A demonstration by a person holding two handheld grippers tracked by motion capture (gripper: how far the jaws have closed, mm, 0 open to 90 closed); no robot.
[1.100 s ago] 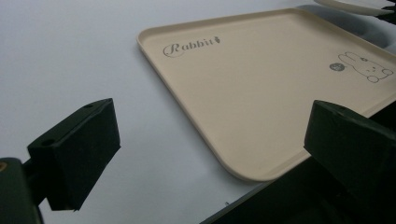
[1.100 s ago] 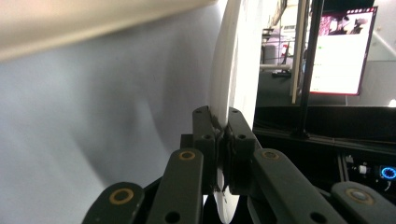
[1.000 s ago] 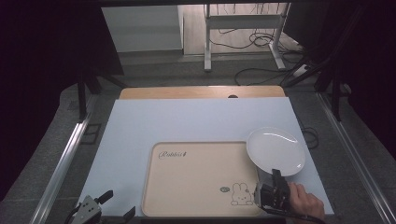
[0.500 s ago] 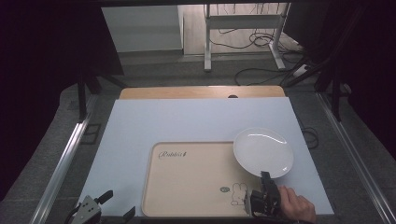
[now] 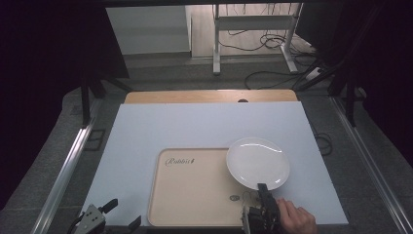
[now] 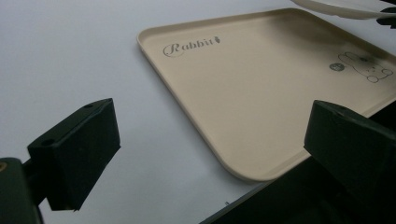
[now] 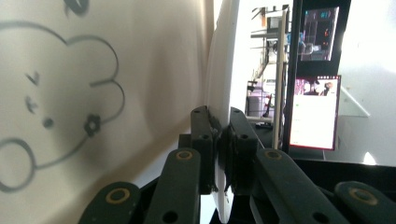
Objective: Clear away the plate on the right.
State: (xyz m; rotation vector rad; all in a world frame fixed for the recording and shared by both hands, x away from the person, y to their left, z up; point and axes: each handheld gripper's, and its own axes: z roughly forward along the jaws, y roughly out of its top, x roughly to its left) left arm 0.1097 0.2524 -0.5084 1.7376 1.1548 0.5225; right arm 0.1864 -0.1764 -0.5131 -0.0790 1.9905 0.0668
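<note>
A: Progress first, taken from left to right. At the left, the left gripper is held low at the table's near edge, jaws wide apart with nothing between them; no part in the work is judged to have been taken by it. In the middle, the tray lies flat on the white table, bare of load. At the right, the plate is clamped by its near rim in the right gripper, jaws shut tight on it.

B: And where is the plate placed?

A: It is carried partly over the tray's far right corner, partly over the table. Setting it down on the tray is judged to be what is left.

B: Materials?

A: The tray is seen as a beige rounded rectangle with a low raised lip, matte and smooth, probably plastic, printed with a word and a rabbit drawing. The plate is round, white, shallow and glossy, thin at the rim.
</note>
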